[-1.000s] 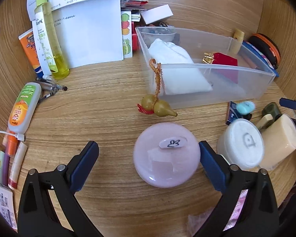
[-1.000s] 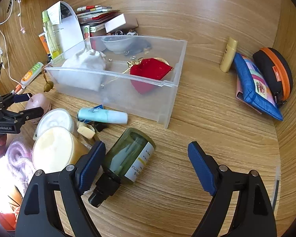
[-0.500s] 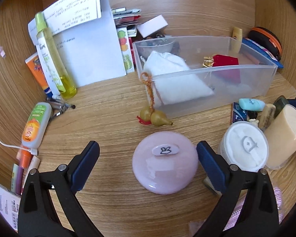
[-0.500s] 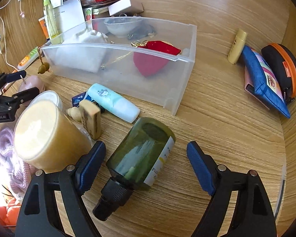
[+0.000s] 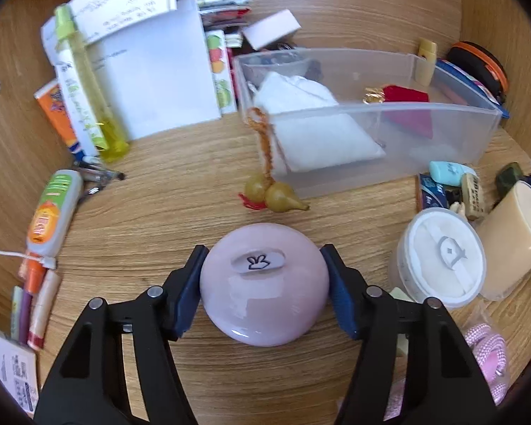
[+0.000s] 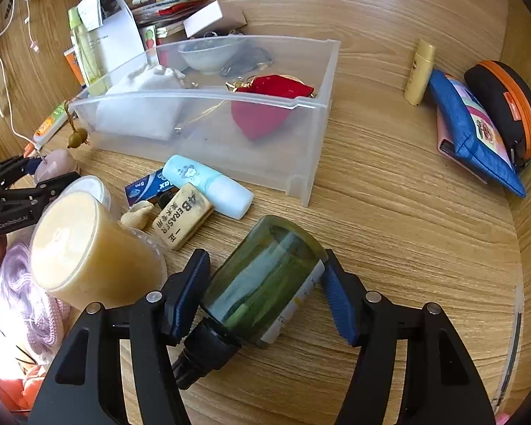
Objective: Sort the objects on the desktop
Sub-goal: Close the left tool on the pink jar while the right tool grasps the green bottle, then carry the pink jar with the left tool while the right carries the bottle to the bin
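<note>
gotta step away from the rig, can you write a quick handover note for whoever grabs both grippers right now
Left gripper: jaws closing, pads against both sides of the pink round jar, which sits on the desk.
Right gripper: jaws closing around the green glass bottle lying on its side; left pad touching, right pad at the label edge.
Clear bin already holds a white pouch, red pouch and small bowl.
Left to do: lift both, place them, then the eraser, blue tube and tan jar.
</note>
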`<state>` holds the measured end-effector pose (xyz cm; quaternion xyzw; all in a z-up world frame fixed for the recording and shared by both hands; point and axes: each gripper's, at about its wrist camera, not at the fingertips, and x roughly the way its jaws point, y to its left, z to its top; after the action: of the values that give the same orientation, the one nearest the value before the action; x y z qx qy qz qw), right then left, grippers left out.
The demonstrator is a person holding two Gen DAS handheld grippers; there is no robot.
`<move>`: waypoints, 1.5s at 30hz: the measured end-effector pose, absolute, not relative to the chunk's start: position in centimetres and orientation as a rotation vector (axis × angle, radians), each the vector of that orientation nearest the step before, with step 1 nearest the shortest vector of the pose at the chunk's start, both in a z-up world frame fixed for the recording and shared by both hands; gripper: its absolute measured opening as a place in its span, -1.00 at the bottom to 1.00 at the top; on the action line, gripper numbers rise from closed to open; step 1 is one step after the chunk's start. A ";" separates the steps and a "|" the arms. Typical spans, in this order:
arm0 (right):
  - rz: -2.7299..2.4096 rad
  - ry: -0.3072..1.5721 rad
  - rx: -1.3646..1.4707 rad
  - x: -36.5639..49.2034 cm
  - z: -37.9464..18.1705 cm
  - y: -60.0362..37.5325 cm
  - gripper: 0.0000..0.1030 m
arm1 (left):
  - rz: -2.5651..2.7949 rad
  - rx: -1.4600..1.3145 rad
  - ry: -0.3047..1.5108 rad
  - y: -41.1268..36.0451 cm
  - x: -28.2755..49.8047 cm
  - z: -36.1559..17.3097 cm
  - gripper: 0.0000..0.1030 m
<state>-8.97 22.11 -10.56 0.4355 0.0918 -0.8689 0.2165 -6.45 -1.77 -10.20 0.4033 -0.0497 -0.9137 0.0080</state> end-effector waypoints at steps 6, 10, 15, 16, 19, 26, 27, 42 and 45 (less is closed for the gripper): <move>-2.428 0.227 1.160 -8.5 -9.2 23.7 0.03 | -2.880 1.194 -0.133 -2.1 -5.7 -9.5 0.22; -2.428 0.207 1.157 -8.4 -8.6 24.3 -0.12 | -2.889 1.174 -0.085 -2.6 -5.5 -9.2 0.22; -2.441 0.206 1.141 -8.2 -8.2 24.4 -0.12 | -2.898 1.143 -0.042 -3.0 -5.0 -8.9 0.22; -2.444 0.207 1.136 -8.2 -8.1 24.3 -0.12 | -2.902 1.136 -0.037 -3.0 -4.9 -8.7 0.22; -2.461 0.207 1.103 -8.0 -7.2 24.4 -0.13 | -2.915 1.105 -0.020 -3.2 -4.6 -8.0 0.22; -2.501 0.166 1.021 -7.8 -4.8 25.1 -0.12 | -2.952 1.036 0.031 -4.0 -3.9 -5.6 0.22; -2.508 0.164 1.006 -7.7 -4.4 25.1 -0.12 | -2.963 1.028 0.042 -4.1 -3.8 -5.3 0.22; -2.546 0.143 0.855 -9.8 -0.4 24.2 -0.12 | -3.048 0.965 0.087 -4.0 -5.2 -1.6 0.22; -2.535 0.134 0.849 -10.9 -0.1 23.8 -0.12 | -3.065 0.961 0.092 -3.8 -5.9 -1.0 0.22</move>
<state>-10.89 23.81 -0.15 0.3087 0.0486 -0.9216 0.2301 -5.93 -3.80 -1.04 0.2988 0.0285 -0.9532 -0.0359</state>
